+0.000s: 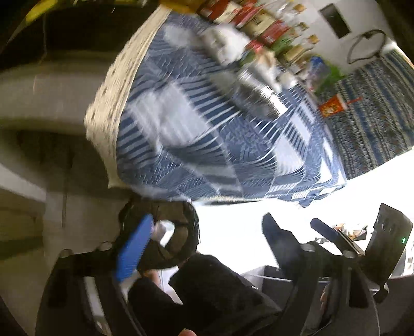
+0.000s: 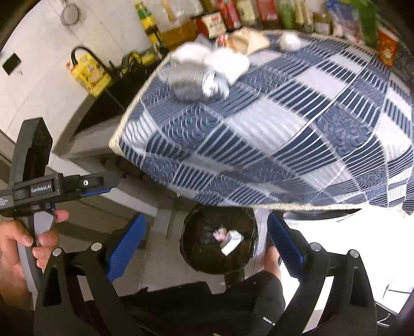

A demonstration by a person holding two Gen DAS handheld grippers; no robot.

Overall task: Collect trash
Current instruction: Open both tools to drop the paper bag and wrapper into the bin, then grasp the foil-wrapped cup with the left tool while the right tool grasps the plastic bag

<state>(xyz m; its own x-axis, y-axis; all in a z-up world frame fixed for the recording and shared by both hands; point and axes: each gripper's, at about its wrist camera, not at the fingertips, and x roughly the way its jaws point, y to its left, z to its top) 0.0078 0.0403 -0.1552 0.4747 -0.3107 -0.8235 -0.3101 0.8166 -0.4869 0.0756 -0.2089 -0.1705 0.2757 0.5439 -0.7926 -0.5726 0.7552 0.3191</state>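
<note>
A black-lined bin [image 2: 219, 240] stands on the floor below the near edge of the bench [image 2: 284, 134], which is draped in a blue-and-white checked cloth. Inside the bin lie a white scrap [image 2: 232, 242] and a pinkish scrap [image 2: 219, 233]. The right tool [image 2: 207, 248] hovers directly above the bin, its blue-padded fingers [image 2: 126, 248] spread wide and gripping nothing. The left tool [image 2: 85, 187], seen from the right wrist view off to the bin's left, is held in a bare hand [image 2: 18, 248]; its own camera shows its fingers spread apart and empty, one blue pad [image 1: 133, 248] crossing the bin's rim [image 1: 181, 232]. More trash remains on the bench, at the side far from the bin: crumpled white paper [image 2: 207, 60], a crushed foil lump [image 2: 196, 85], a tan wrapper [image 2: 248, 40] and a white ball [image 2: 290, 41]. Beyond them, bottles and packets [image 2: 233, 18] line the wall. Both views are blurred by motion.
</note>
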